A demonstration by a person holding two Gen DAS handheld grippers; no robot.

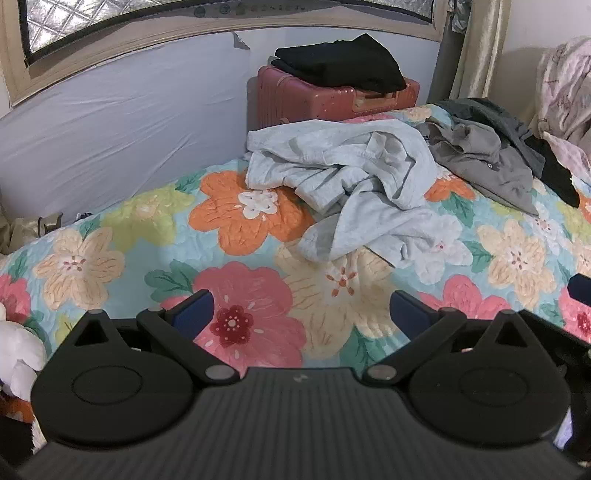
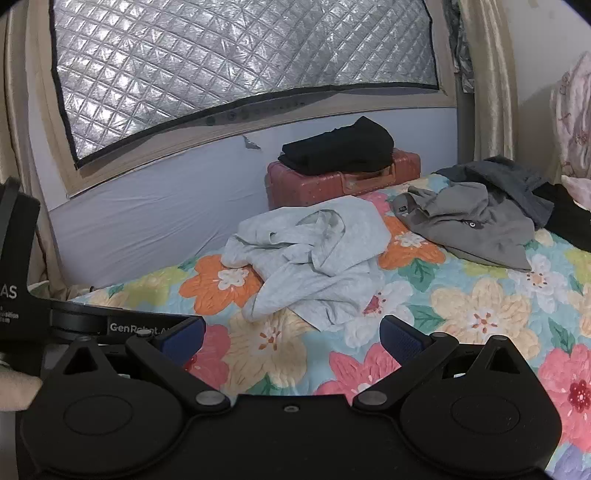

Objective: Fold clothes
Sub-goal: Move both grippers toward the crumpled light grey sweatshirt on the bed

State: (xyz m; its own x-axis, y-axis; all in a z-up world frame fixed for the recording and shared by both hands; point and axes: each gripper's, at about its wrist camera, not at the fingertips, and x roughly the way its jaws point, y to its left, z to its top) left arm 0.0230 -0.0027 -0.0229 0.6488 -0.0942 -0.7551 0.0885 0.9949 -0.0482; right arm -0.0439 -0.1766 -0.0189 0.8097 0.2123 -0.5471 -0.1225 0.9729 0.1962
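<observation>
Hovering over the floral quilt [image 1: 122, 258], I held left gripper [image 1: 301, 314] and right gripper [image 2: 291, 336] spread, empty; black clothes [image 1: 340, 64] looked folded; pale grey garment [image 1: 347, 181] and grey shirt [image 2: 476, 225] lay crumpled ahead.

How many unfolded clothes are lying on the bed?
3 for certain: light grey garment mid-bed, grey shirt to its right, dark one behind that. More may be hidden at the right edge.

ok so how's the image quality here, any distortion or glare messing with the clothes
Left wrist view: fisheye bends the window frame into an arc; the light grey garment is sharp and evenly lit, with soft shadows in its folds. Right wrist view: same bending; the quilted foil window cover shines but does not wash out; the black folded clothes lose fold detail.
</observation>
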